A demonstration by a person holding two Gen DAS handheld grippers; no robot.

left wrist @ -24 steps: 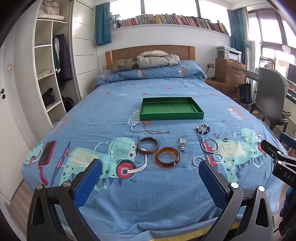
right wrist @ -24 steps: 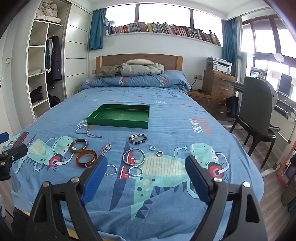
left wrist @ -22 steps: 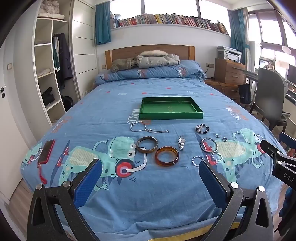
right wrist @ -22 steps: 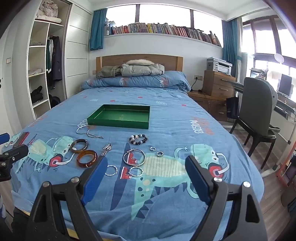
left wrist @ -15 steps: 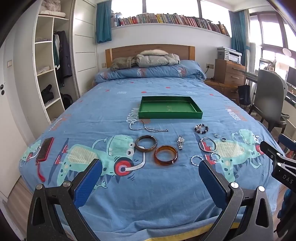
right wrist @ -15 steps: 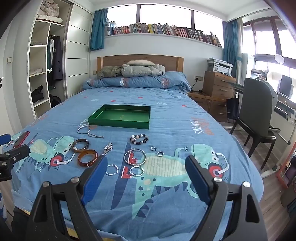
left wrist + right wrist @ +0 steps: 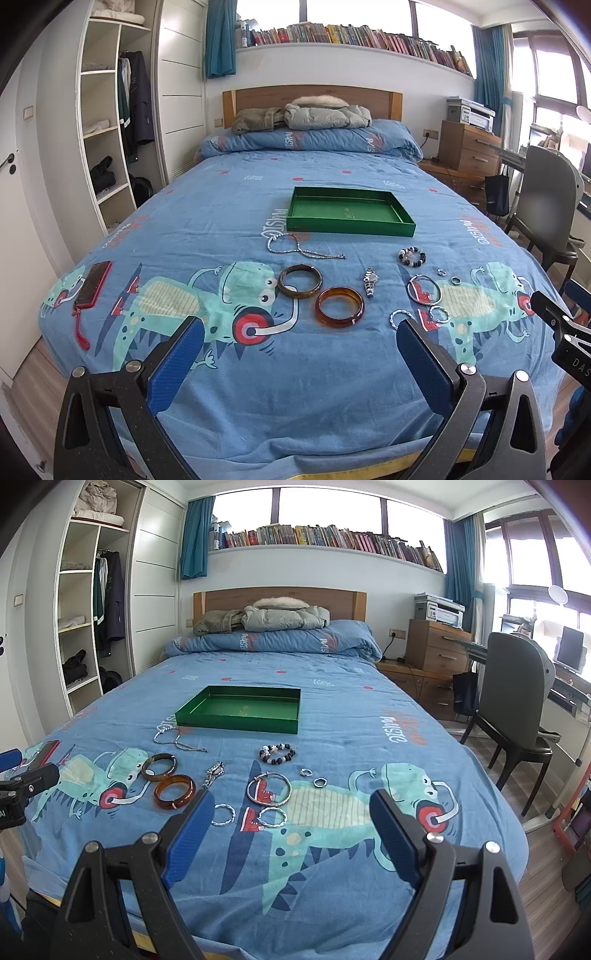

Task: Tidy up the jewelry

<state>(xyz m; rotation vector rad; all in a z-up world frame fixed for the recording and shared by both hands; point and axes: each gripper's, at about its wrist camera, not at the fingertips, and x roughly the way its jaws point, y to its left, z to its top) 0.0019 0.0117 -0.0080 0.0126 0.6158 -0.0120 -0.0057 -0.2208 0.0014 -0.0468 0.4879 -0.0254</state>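
An empty green tray rests mid-bed. Nearer me lie a silver chain necklace, a dark brown bangle, an amber bangle, a watch, a bead bracelet, silver bangles and small rings. My left gripper hangs open over the bed's foot, nothing between its blue pads. My right gripper is open too, short of the silver bangles.
A red phone lies at the bed's left edge. Pillows and jackets sit at the headboard. A wardrobe stands left; a dresser with printer and a grey chair stand right. Each gripper's body shows at the other view's edge.
Both views have drifted slightly back and up from the bed; the jewelry sits a little farther off. Both grippers stay open and nothing on the bed has moved.
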